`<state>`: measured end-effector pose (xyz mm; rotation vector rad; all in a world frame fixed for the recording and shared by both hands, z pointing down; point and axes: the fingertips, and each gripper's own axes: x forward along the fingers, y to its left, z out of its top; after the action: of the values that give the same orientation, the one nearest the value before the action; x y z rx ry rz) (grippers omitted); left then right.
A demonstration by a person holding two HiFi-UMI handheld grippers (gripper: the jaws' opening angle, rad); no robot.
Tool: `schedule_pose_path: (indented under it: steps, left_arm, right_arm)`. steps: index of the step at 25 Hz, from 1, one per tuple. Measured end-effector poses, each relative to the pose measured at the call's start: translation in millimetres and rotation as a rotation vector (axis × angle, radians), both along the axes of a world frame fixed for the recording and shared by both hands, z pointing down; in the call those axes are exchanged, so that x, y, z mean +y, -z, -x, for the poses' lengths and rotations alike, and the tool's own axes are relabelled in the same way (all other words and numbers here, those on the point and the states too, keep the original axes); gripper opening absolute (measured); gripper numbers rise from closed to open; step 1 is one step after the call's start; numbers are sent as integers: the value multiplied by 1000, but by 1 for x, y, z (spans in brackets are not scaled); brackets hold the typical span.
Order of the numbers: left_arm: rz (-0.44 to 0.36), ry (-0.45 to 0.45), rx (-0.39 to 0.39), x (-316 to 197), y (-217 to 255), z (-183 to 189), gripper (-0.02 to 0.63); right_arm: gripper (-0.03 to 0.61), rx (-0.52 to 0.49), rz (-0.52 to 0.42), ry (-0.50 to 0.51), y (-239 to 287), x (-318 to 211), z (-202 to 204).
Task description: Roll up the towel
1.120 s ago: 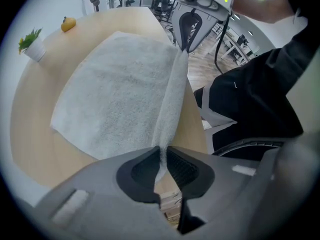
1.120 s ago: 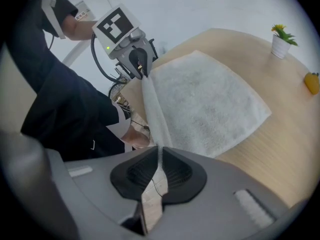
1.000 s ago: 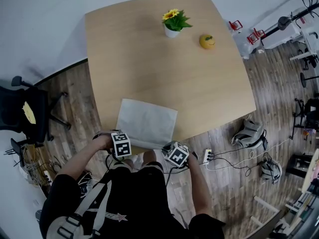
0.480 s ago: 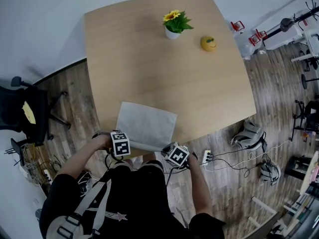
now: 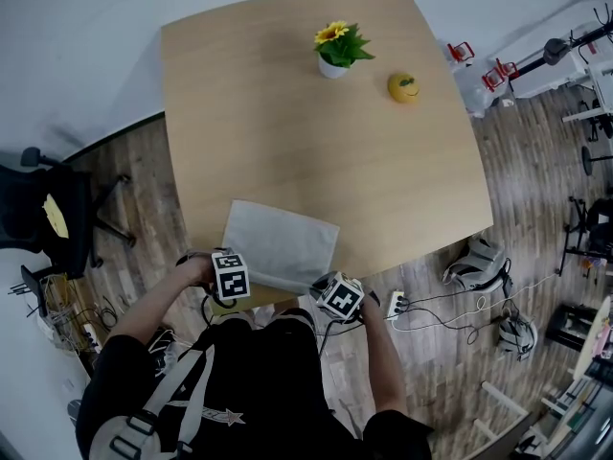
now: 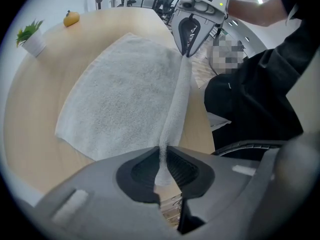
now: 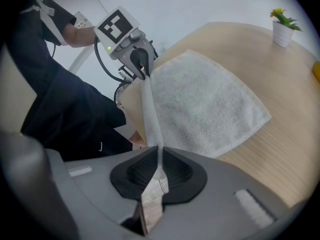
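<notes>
1. Head view: the towel [image 5: 283, 242] lies spread on the bench [image 5: 287, 113] at the bench's near edge, right in front of the person. A potted plant [image 5: 335, 46] and a yellow fruit [image 5: 403, 87] sit well apart from it, toward the bench's far edge.
2. Left gripper [image 6: 161, 170]: jaws clenched on the towel's near hem, at the corner toward the bench's left side.
3. Right gripper [image 7: 159, 170]: jaws clenched on the same hem, at the corner toward the bench's right side.
4. The hem is lifted off the bench and runs as a taut strip between the two grippers. The rest of the cloth lies flat.
5. Change over the last second: both grippers crept slightly toward the bench's far edge. Both grips are unchanged, and the towel's outline barely shifted.
6. Judgement: the grasp is secure and the roll is only beginning, with no turn of cloth formed yet. The next move calls for carrying the hem over evenly, both corners together.
</notes>
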<state>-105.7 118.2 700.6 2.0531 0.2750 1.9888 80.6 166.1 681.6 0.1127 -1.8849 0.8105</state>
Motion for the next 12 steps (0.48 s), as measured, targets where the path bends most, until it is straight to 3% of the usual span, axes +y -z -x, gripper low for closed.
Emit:
schedule_pose_path:
  steps: [12]
  left_arm:
    - [38, 30, -16, -8, -7, 0, 81]
  right_arm:
    - [36, 19, 7, 19, -9, -9, -2]
